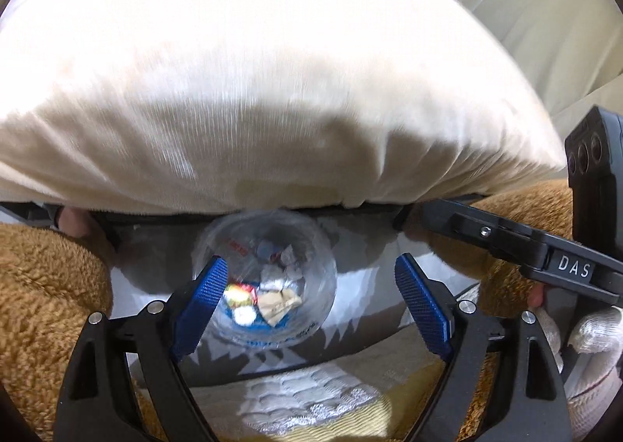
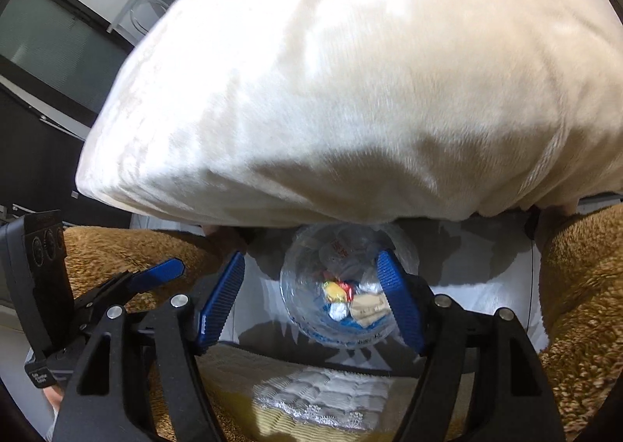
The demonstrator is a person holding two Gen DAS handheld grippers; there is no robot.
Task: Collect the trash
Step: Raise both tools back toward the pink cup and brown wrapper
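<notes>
Across the upper part of both wrist views, a large cream pillow (image 1: 249, 83) was seen, its plush bulk filling most of the frame and its lower edge hanging just over the things beneath. Below it, brown fleece fabric (image 1: 43, 286) was spread to either side, and between those two masses a grey and white patterned cloth (image 1: 362, 309) was laid, with a yellow lace-trimmed cloth (image 1: 311, 411) nearest the cameras. On the patterned cloth a clear plastic cup (image 1: 268, 278) was found, viewed straight down its open mouth, so that its long axis ran away from the cameras and its base was turned away from them; whether it stood upright or was tilted could not be told. Inside it, at the bottom, small pieces of trash (image 1: 268, 298) were gathered: a red and yellow wrapper, crumpled silver foil and a tan scrap. The left gripper (image 1: 311, 302) was held with its blue pads spread wide apart, the left pad overlapping the cup's rim in the picture, though contact could not be confirmed. The right gripper (image 2: 311, 302) was likewise held parted, with its right pad over the cup's edge and nothing clamped between the pads. Each tool was visible at the edge of the other's view, close beside it.
</notes>
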